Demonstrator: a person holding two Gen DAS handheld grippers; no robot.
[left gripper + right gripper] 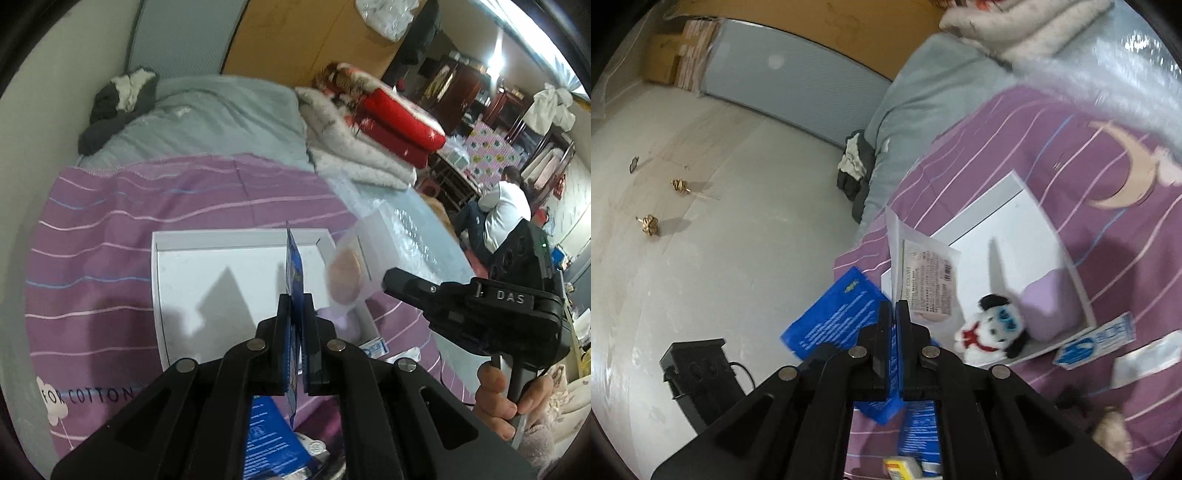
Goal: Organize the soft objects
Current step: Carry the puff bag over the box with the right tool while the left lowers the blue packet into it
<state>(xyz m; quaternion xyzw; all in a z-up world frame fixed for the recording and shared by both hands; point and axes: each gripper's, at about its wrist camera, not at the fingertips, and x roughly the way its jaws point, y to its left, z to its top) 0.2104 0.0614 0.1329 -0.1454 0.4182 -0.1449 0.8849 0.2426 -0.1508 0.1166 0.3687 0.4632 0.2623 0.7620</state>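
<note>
Above white box (236, 240) rim: blue packet (294, 273)

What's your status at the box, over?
Left gripper shut on blue packet. Right gripper shut on clear puff pouch. White box holds plush dog, purple block; nothing blocking.

The bedsheet (110, 229) is mauve-purple with thin wavy stripes in pale pink and blue, plus a tan crescent moon (1123, 181) printed on it. The shallow box (221, 280) lying on it is plain white. The flat packet (834, 314) is bright blue with white print. The plush toy (993, 332) is white with black ears, blue about the eyes and a red bow. The soft block (1052, 302) beside it is lilac. The quilt (221, 110) toward the head of the bed is pale grey-green. Both claws, left (297, 306) and right (894, 314), are black.
</note>
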